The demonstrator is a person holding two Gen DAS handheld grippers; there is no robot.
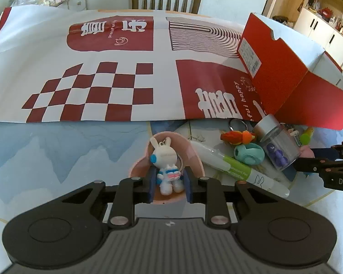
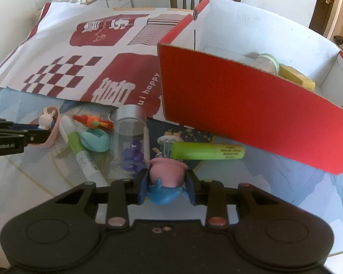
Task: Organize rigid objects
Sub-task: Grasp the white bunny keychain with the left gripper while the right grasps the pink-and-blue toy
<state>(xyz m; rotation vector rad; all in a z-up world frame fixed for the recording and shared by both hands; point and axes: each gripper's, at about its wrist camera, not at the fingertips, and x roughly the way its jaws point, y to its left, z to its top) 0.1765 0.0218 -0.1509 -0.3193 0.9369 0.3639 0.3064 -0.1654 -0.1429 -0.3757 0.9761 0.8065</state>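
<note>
While the left gripper [image 1: 169,183] pinches its blue pads onto a glossy white rabbit figurine [image 1: 165,166] sitting in a smooth pink heart-shaped dish [image 1: 194,157], the right gripper [image 2: 168,186] is clamped on a rounded pink-and-blue toy [image 2: 165,178] low over the table. Between them lie one clear cylindrical jar [image 2: 131,137] with a brushed silver lid and purple bits inside, one teal ring-shaped piece [image 2: 95,140], one orange carrot charm [image 2: 91,121] and two green markers [image 2: 208,151]. One red corrugated cardboard box [image 2: 251,111] stands just behind, white inside.
</note>
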